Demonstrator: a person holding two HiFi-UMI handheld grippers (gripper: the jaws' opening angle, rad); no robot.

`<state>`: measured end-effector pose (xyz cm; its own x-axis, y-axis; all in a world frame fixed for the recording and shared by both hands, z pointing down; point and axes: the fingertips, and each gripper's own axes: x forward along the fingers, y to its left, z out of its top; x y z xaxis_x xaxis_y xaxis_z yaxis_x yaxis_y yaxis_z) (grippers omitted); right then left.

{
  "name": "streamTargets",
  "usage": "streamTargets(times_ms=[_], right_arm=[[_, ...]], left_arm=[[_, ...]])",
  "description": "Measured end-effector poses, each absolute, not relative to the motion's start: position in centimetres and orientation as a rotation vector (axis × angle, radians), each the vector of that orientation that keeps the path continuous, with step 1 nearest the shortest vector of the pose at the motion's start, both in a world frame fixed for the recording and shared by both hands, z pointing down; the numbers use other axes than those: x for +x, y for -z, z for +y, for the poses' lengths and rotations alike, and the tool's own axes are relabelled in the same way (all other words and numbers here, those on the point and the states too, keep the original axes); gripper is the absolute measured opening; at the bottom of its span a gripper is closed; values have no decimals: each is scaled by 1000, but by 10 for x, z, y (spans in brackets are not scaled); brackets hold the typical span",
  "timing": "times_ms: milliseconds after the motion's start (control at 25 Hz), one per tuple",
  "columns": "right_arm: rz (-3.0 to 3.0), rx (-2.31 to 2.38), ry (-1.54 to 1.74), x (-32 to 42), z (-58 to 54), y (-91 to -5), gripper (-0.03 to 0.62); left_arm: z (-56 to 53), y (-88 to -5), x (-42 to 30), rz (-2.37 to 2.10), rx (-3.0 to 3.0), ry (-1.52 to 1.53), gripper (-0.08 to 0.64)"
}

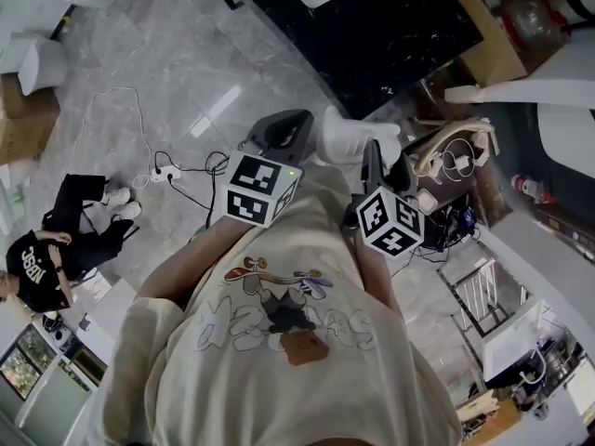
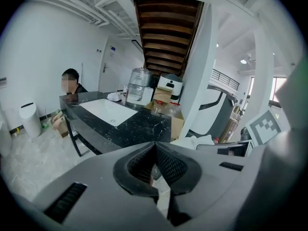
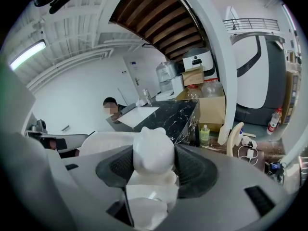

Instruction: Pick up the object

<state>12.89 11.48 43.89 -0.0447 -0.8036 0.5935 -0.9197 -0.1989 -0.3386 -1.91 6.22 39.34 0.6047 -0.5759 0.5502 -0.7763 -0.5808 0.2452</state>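
My right gripper (image 3: 153,171) is clamped on a white bear figurine (image 3: 153,150), whose head stands up between the ribbed jaws; in the head view the figurine sits at that gripper's tip, held out ahead of the person's cream T-shirt (image 1: 279,333) and above the grey marbled floor (image 1: 167,72); my left gripper (image 2: 155,154) has its jaws pressed together with nothing between them; a black marble counter (image 2: 139,126) lies beyond it.
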Motion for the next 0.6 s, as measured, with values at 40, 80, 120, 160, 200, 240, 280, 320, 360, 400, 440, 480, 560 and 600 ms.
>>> streamTargets(times_ms=[40, 80, 120, 160, 200, 240, 280, 320, 360, 400, 440, 480, 560, 600], right_arm=[[-1877, 2061, -1075, 129, 113, -438, 253], [-1878, 2070, -1079, 130, 110, -437, 253], [-1879, 2076, -1081, 131, 108, -435, 253], [-1880, 2081, -1083, 131, 106, -434, 253], [-1879, 2086, -1087, 132, 106, -433, 253], [-1877, 2091, -1092, 131, 105, -433, 253], [-1874, 2096, -1097, 131, 104, -434, 253], [-1874, 2098, -1100, 129, 103, -435, 253], [-1877, 2095, -1100, 127, 103, -435, 253], [-1883, 2089, -1096, 125, 103, -436, 253], [-1890, 2080, -1091, 123, 104, -436, 253], [-1895, 2071, -1087, 123, 104, -437, 253], [-1899, 2061, -1084, 127, 104, -439, 253], [-1897, 2062, -1085, 129, 104, -439, 253]], left_arm=[[59, -393, -19, -1071, 2373, -585, 14], [57, -392, -19, -1068, 2377, -593, 14], [55, -392, -18, -1064, 2381, -602, 14], [56, -392, -18, -1061, 2384, -608, 14], [56, -391, -18, -1060, 2388, -611, 14], [57, -391, -19, -1061, 2391, -612, 14], [56, -391, -21, -1062, 2393, -612, 14], [55, -392, -22, -1062, 2393, -612, 14], [55, -393, -23, -1060, 2391, -611, 14], [55, -393, -23, -1057, 2391, -610, 14], [57, -394, -22, -1054, 2392, -609, 14], [58, -395, -21, -1054, 2392, -607, 14], [59, -397, -18, -1063, 2385, -599, 14], [58, -398, -18, -1071, 2380, -593, 14]])
